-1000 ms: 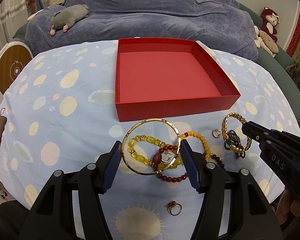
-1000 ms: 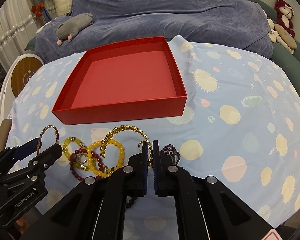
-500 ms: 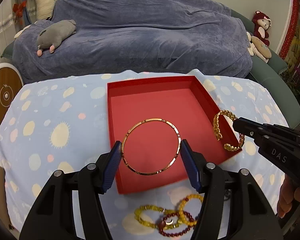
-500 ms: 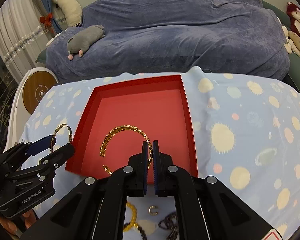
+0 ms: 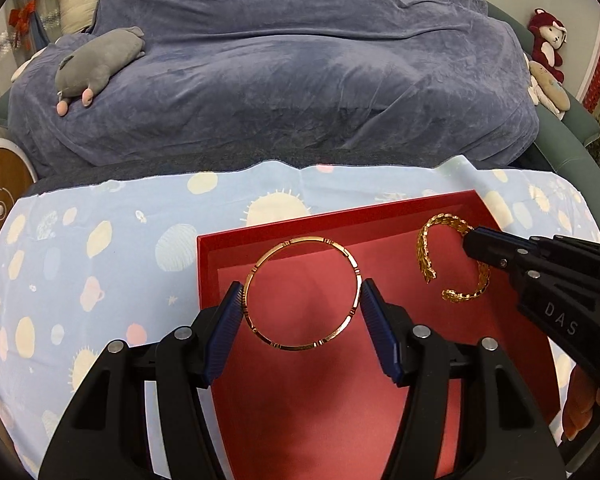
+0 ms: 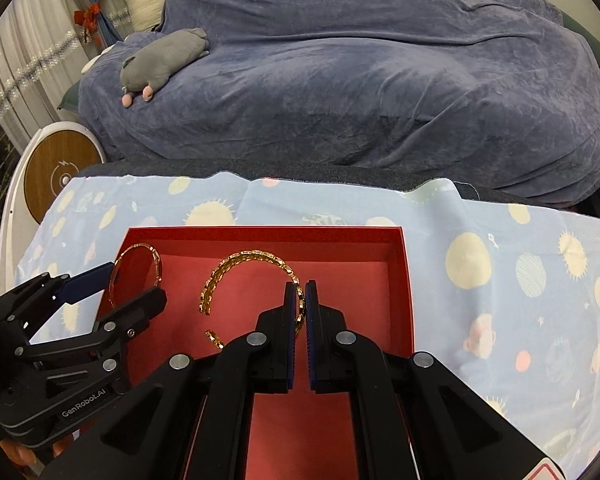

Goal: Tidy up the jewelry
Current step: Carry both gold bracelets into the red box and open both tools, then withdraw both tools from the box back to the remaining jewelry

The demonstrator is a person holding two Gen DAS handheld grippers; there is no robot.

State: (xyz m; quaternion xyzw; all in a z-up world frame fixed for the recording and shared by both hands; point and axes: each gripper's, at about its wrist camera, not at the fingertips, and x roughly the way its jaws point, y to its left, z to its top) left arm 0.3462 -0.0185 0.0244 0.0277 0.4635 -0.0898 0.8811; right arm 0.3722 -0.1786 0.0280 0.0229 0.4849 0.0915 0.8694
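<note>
My left gripper (image 5: 302,300) is shut on a thin gold bangle (image 5: 260,268), gripped across its width and held over the red box (image 5: 340,214). My right gripper (image 6: 299,300) is shut on an open gold chain-link cuff (image 6: 236,262), also above the red box (image 6: 260,233). The cuff (image 5: 424,244) and the right gripper (image 5: 480,246) show at the right of the left wrist view. The bangle (image 6: 156,258) and the left gripper (image 6: 112,284) show at the left of the right wrist view.
The box sits on a light blue patterned cloth (image 5: 100,272) over the table. Behind it is a blue-covered couch (image 5: 300,80) with a grey plush toy (image 5: 100,60). A round wooden-faced object (image 6: 60,172) stands at the left.
Both grippers lifted their bracelets off the cloth and carried them forward over the red box. The beaded bracelets left on the cloth have dropped out of view.
</note>
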